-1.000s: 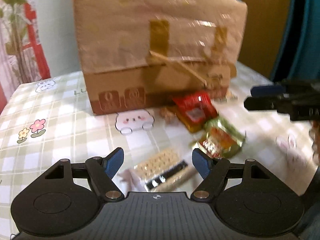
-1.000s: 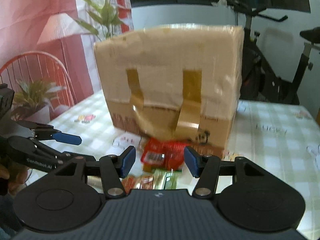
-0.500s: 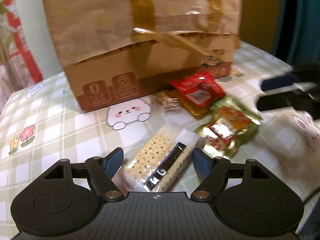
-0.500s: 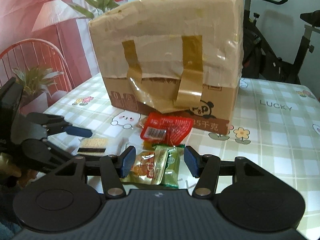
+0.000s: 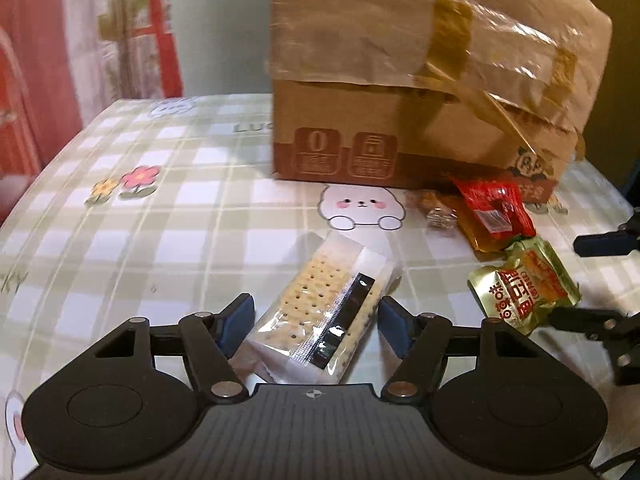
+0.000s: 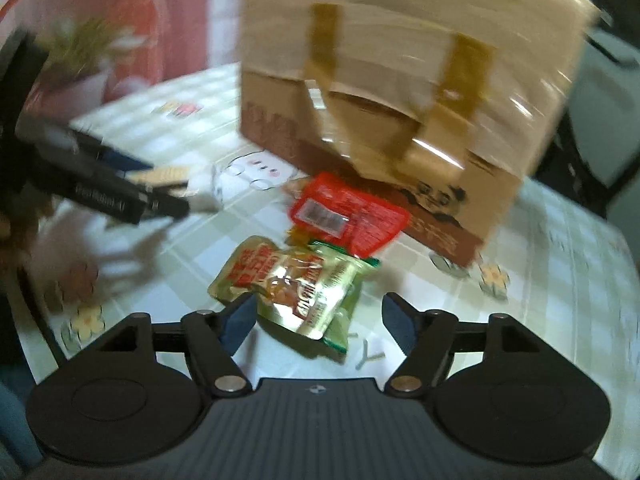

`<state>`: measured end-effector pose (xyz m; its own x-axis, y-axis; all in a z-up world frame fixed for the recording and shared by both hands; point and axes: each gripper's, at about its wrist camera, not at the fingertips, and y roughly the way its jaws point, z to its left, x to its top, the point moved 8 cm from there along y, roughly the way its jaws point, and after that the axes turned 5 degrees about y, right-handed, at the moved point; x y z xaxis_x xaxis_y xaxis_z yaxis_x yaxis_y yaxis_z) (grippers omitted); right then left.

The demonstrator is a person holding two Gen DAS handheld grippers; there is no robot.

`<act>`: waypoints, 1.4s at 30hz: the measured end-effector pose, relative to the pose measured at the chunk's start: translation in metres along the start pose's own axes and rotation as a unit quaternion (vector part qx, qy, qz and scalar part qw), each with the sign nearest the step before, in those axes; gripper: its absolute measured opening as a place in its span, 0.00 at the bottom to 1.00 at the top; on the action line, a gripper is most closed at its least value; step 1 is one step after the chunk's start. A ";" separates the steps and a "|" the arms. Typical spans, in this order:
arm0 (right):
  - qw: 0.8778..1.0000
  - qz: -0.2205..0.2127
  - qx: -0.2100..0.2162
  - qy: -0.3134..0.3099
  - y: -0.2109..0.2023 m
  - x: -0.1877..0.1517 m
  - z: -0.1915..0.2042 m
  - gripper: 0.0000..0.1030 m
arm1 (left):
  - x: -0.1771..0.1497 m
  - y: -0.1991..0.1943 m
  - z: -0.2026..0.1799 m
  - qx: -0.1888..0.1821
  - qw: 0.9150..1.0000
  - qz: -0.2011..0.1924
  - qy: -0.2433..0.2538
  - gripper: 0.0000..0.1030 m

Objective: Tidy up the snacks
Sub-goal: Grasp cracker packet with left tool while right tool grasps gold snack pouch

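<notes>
A clear pack of crackers (image 5: 324, 308) lies on the checked tablecloth, its near end between the open fingers of my left gripper (image 5: 316, 320). A gold snack pouch (image 6: 288, 284) lies over a green packet (image 6: 348, 304), its near edge between the open fingers of my right gripper (image 6: 318, 320). The pouch also shows in the left wrist view (image 5: 524, 284). A red packet (image 6: 348, 216) lies on an orange one (image 5: 480, 228) against a taped cardboard box (image 5: 420, 80). The left gripper (image 6: 160, 192) shows at the left of the right wrist view.
The cardboard box (image 6: 400, 80) stands tall at the back of the table. A small wrapped sweet (image 5: 436, 212) lies by its base. The tablecloth (image 5: 160, 240) stretches left to the table edge. A red chair (image 6: 100, 20) stands beyond the table.
Both grippers have come down and forward over the snacks. The cracker pack now sits between the left fingers and the gold pouch between the right fingers. Both stay open.
</notes>
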<state>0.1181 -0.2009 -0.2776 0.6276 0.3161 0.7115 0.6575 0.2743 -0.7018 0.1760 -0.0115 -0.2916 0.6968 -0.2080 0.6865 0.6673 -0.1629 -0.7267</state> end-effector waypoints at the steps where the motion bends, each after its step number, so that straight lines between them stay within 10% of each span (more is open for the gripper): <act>1: 1.000 0.002 0.000 -0.020 0.003 0.001 0.003 0.70 | -0.002 -0.002 0.001 0.001 1.000 -0.002 -0.008 0.68; 13: 0.991 0.020 0.025 -0.130 0.039 0.018 0.023 0.74 | -0.010 -0.010 0.004 0.005 1.000 -0.014 -0.028 0.66; 30: 0.997 0.043 0.053 0.036 0.034 0.020 0.036 0.73 | -0.015 -0.013 0.004 0.009 0.999 -0.025 -0.025 0.66; 42: 0.999 0.007 0.025 -0.033 0.035 0.009 0.053 0.57 | -0.017 -0.014 0.005 0.006 0.999 -0.029 -0.026 0.66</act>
<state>0.1241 -0.1405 -0.2976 0.6069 0.3786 0.6988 0.6262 0.3137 -0.7138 0.1559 -0.0007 -0.2926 0.6696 -0.1490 0.7276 0.7095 -0.1615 -0.6860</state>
